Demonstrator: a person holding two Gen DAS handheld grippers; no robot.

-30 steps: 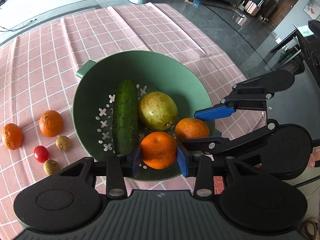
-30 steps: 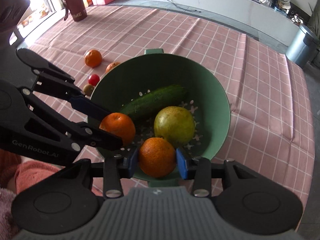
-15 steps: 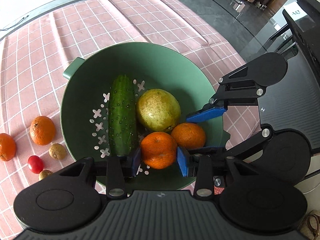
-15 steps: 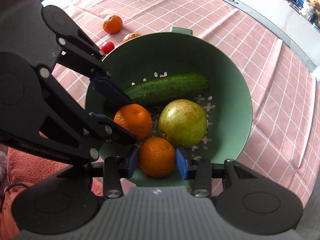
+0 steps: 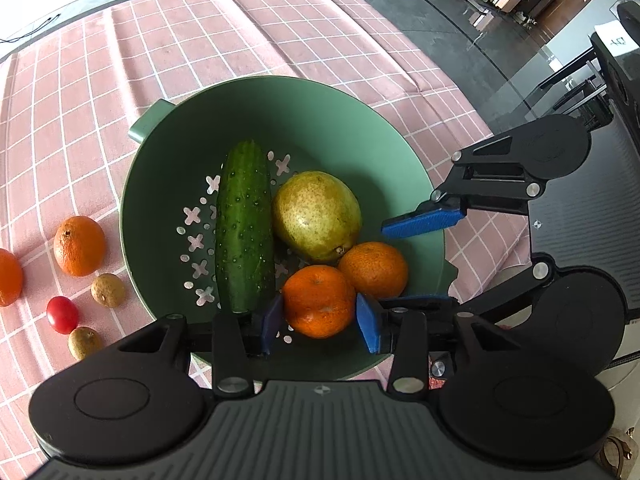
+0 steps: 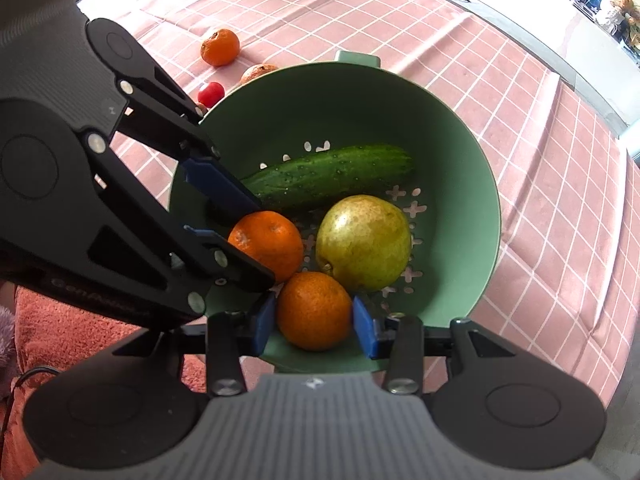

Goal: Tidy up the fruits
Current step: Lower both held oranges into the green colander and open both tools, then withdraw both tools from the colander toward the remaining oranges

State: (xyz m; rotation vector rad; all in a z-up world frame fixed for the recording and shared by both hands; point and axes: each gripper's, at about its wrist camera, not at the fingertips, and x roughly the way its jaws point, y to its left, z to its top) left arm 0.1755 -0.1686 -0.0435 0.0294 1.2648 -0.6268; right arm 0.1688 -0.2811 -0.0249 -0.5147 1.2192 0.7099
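A green colander bowl [image 5: 304, 120] on the pink checked cloth holds a cucumber [image 5: 244, 228] and a yellow-green pear [image 5: 316, 214]. My left gripper [image 5: 318, 316] is shut on an orange [image 5: 316, 300] low inside the bowl. My right gripper [image 6: 314, 316] is shut on a second orange [image 6: 314, 310] beside it; that orange shows in the left wrist view [image 5: 374, 268]. The left gripper's orange shows in the right wrist view [image 6: 266, 244]. The bowl also shows in the right wrist view [image 6: 400, 112].
Left of the bowl lie two oranges [image 5: 79, 246] [image 5: 8, 276], a cherry tomato [image 5: 62, 314] and two small brown fruits [image 5: 107, 290] [image 5: 84, 342]. The cloth's edge and a glass tabletop [image 5: 460, 40] lie to the right.
Both grippers have sunk lower into the bowl with their oranges, which now lie against each other beside the pear. The jaws still hold the oranges.
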